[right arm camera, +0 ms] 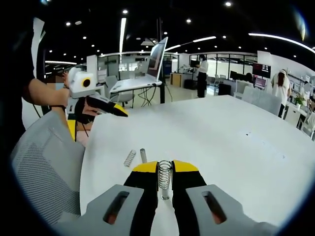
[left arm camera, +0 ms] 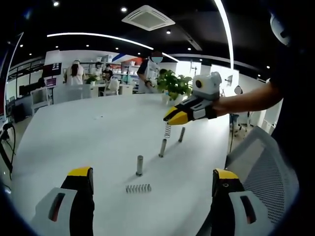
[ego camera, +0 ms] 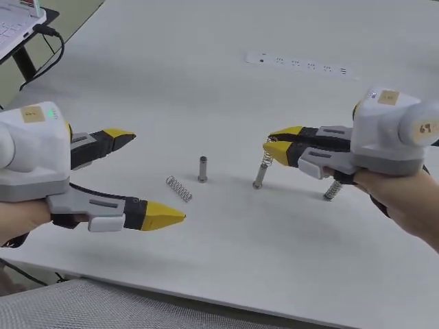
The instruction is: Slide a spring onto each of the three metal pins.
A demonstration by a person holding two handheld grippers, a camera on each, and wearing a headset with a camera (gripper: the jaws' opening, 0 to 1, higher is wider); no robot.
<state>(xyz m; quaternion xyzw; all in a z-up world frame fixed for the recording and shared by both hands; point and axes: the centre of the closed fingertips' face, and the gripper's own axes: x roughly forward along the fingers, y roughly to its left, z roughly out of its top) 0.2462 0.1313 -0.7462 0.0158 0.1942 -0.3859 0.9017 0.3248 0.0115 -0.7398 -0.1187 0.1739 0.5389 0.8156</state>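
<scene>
My right gripper [ego camera: 273,145] is shut on a spring [ego camera: 266,159] held at the top of a leaning metal pin [ego camera: 259,178]; in its own view the jaws [right arm camera: 165,166] pinch the spring [right arm camera: 164,179] with the pin's end [right arm camera: 165,195] below. Under that hand a second pin [ego camera: 333,190] carries a spring. A bare pin [ego camera: 202,168] stands upright mid-table, and a loose spring [ego camera: 178,188] lies flat beside it. My left gripper [ego camera: 149,177] hovers open left of them, with nothing between its jaws [left arm camera: 151,173]. Ahead of it lie the bare pin [left arm camera: 140,165] and loose spring [left arm camera: 138,188].
A white power strip [ego camera: 298,64] lies at the far side of the white table [ego camera: 206,82]. A laptop [ego camera: 17,20] with a black cable sits at the far left corner. The table's near edge and a grey mesh chair [ego camera: 103,305] are below.
</scene>
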